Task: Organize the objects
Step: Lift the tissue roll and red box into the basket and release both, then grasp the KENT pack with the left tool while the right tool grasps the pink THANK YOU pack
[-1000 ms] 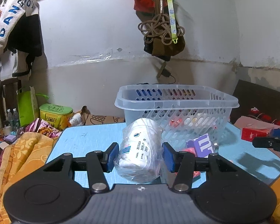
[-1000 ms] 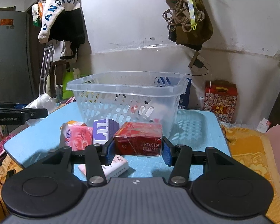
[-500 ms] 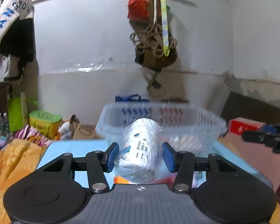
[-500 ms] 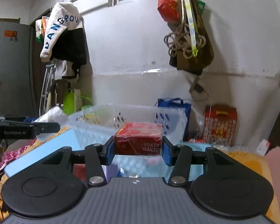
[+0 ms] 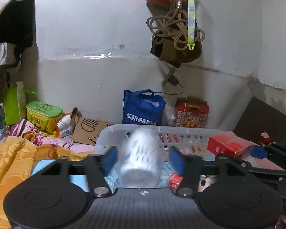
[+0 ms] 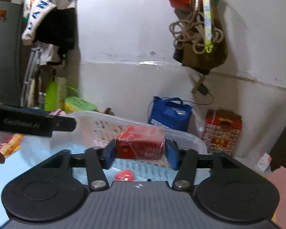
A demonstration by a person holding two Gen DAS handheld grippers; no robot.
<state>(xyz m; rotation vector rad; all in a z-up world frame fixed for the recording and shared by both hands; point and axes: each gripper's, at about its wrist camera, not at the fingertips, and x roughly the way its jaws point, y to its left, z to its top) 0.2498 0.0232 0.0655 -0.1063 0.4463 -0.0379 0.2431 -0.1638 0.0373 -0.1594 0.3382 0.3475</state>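
My left gripper (image 5: 142,157) stands open above the clear plastic basket (image 5: 181,131). A white plastic-wrapped roll (image 5: 141,156) sits blurred between its fingers, with gaps on both sides. My right gripper (image 6: 140,152) is shut on a red box (image 6: 141,143) and holds it over the basket (image 6: 185,136). The red box also shows at the right of the left wrist view (image 5: 228,146). The left gripper's body shows as a black bar at the left of the right wrist view (image 6: 28,124).
A blue table (image 6: 2,175) carries the basket. A small red item (image 6: 124,174) lies below the right gripper. A blue bag (image 5: 143,107) and a red carton (image 5: 191,112) stand by the far wall. Orange cloth (image 5: 15,156) lies to the left.
Both grippers rose and moved forward over the basket. The left fingers spread apart from the white roll, which now looks blurred. The right gripper keeps its hold on the red box.
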